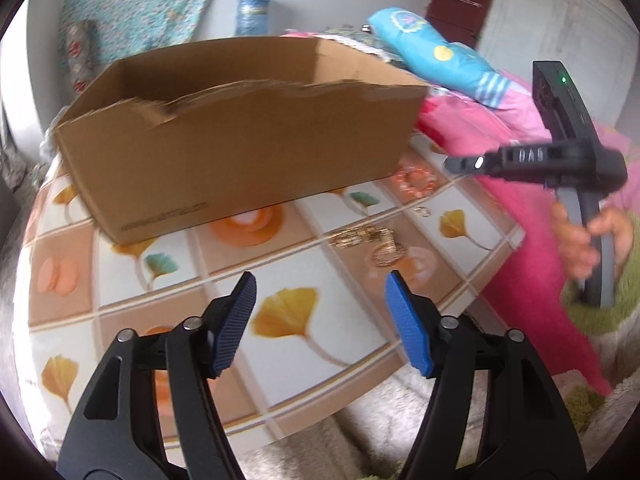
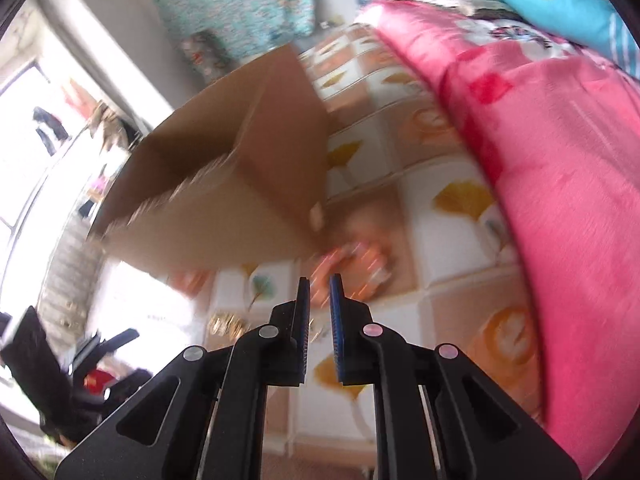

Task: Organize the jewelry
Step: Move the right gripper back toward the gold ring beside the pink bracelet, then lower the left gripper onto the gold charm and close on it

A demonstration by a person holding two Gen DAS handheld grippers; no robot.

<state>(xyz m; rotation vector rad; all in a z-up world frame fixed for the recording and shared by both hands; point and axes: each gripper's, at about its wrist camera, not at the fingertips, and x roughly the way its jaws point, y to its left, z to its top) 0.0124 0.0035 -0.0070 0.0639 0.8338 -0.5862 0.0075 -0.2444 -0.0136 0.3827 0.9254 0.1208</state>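
1. The right wrist view is blurred; the orange bracelet [image 2: 352, 268] past the fingertips is only a smear, and the gold pieces [image 2: 228, 324] at lower left are partly hidden.
2. The box [image 1: 240, 152] hides its own inside.
3. In the left view, gold jewelry [image 1: 372, 244] lies mid-frame on the desk [image 1: 120, 280], the orange bracelet [image 1: 416, 180] by the box corner.
4. Left gripper [image 1: 320, 292] is spread, nothing between.
5. Right gripper [image 2: 319, 292] is nearly pressed together, apparently empty.
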